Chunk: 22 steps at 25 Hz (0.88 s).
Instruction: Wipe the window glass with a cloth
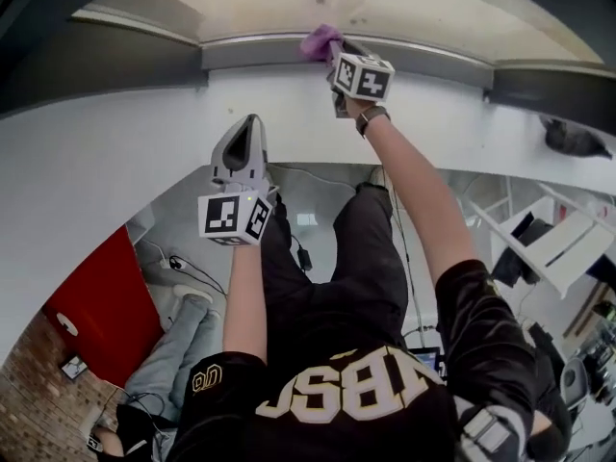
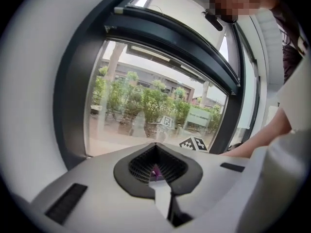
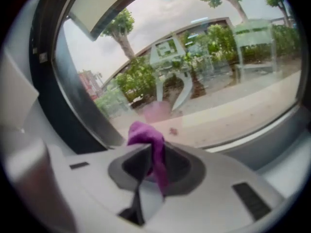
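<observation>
A white wall [image 1: 96,162] under a dark-framed window [image 1: 289,3]; red panel [image 1: 101,306], perhaps a cabinet, beside brickwork [image 1: 29,393].

My cloth [image 3: 146,135] is purple, my left gripper [image 2: 156,171] and right gripper [image 3: 150,152] pale grey with black-and-white square markers on each cube [image 1: 363,75], the window frame [image 2: 73,106] dark grey, my shirt [image 1: 337,354] black with cream letters, and the panel [image 1: 96,301] red.

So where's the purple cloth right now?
Head view, top centre: the purple cloth is pinched in the right gripper, up at the window glass by its grey bottom frame.
</observation>
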Motion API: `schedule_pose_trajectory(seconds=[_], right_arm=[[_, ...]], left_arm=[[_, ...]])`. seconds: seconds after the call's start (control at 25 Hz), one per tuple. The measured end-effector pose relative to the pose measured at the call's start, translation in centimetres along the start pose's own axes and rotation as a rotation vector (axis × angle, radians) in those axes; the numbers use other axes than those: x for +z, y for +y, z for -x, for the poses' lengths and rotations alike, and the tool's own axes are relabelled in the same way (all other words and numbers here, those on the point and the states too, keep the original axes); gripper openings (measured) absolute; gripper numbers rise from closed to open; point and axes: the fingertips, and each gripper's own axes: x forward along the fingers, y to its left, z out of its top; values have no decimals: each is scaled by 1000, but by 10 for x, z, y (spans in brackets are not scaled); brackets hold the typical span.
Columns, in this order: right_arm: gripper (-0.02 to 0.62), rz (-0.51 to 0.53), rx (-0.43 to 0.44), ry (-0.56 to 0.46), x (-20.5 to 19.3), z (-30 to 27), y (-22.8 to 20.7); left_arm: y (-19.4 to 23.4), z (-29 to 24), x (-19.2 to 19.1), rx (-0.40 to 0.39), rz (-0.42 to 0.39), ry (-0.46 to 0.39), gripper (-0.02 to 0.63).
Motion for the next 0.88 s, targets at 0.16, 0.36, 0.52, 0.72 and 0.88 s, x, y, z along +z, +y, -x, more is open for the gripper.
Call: schedule_pose_trajectory(seconds=[0.16, 0.36, 0.52, 0.72, 0.88], right_arm=[[75, -76, -160, -48, 20, 75, -162], [75, -319, -378, -175, 44, 165, -342], [75, -390, -407, -212, 56, 198, -378], [75, -332, -282, -201, 74, 261, -296], [75, -76, -127, -275, 124, 344, -187]], left_arm=[[-91, -49, -29, -109, 5, 24, 17], [-181, -93, -47, -198, -25, 26, 17], [-218, -101, -36, -202, -60, 30, 17], [-238, -71, 14, -157, -91, 47, 17], [-259, -37, 64, -128, -85, 34, 17]])
